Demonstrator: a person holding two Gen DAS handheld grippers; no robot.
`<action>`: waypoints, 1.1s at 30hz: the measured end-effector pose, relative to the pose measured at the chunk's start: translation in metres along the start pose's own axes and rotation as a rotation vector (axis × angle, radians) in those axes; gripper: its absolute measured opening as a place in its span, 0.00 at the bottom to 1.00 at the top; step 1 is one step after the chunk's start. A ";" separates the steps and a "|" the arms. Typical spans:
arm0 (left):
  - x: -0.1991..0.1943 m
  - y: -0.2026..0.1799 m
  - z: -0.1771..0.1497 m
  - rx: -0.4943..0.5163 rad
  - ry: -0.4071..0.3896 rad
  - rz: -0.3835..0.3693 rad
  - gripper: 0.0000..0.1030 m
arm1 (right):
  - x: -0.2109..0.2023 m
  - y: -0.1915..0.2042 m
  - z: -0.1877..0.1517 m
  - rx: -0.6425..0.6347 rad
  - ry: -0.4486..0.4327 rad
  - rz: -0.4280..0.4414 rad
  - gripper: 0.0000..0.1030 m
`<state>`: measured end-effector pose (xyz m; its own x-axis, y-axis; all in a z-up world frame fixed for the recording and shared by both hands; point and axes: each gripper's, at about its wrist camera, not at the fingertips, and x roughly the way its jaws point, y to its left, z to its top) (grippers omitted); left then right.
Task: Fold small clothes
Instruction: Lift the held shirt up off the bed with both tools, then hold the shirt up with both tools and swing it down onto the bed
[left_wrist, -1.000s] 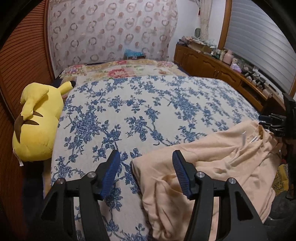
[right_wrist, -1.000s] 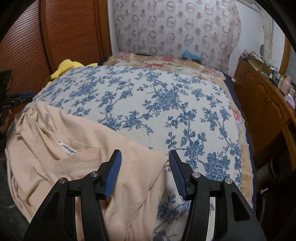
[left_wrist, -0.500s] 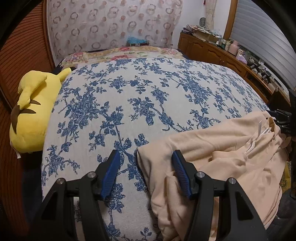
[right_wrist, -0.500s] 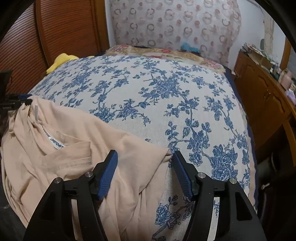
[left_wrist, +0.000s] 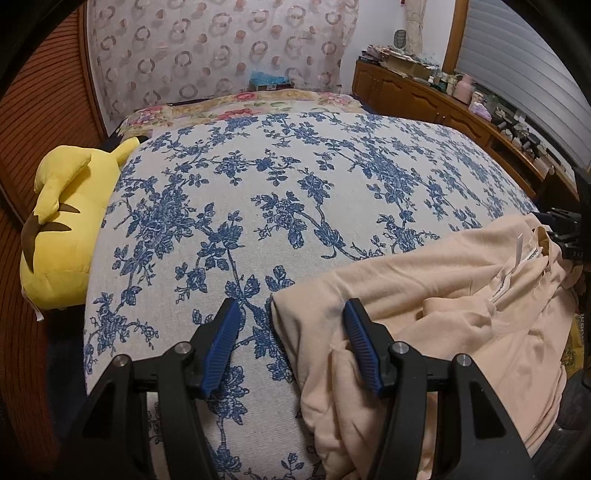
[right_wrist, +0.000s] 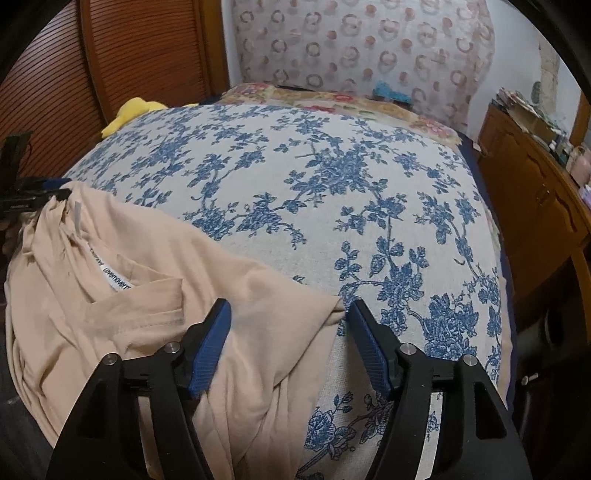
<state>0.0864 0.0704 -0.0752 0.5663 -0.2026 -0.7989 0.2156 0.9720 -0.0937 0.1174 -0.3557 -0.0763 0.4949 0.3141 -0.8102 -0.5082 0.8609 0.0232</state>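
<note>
A peach-coloured garment (left_wrist: 424, 288) lies rumpled at the near edge of the bed (left_wrist: 295, 184), inside out, with a white label (right_wrist: 114, 277) showing. My left gripper (left_wrist: 291, 310) hovers open over its left corner; the cloth edge runs between the blue pads without touching them. My right gripper (right_wrist: 288, 308) hangs over the garment's (right_wrist: 147, 266) right corner. Its jaws are closing, the cloth lies between and below them, and the pads do not press on it.
A yellow plush toy (left_wrist: 62, 229) rests along the bed's left side by a wooden slatted door. On the right runs a wooden dresser (right_wrist: 528, 184) crowded with small items. The blue-flowered cover stretches back to a patterned curtain.
Both views have tipped a little, showing more of the bed from above. The right jaws stand slightly wider than a second ago. The garment lies much as before.
</note>
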 end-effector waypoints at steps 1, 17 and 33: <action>0.000 0.000 0.001 0.002 0.001 -0.002 0.56 | -0.001 0.001 0.000 -0.008 0.000 0.016 0.51; -0.078 -0.023 0.014 0.068 -0.178 -0.137 0.06 | -0.068 0.028 0.009 -0.009 -0.192 0.102 0.08; -0.306 -0.028 0.110 0.116 -0.713 -0.112 0.05 | -0.313 0.078 0.127 -0.221 -0.721 -0.026 0.06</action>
<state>-0.0056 0.0925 0.2373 0.9077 -0.3672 -0.2031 0.3633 0.9299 -0.0575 0.0128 -0.3360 0.2534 0.8085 0.5446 -0.2229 -0.5823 0.7950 -0.1699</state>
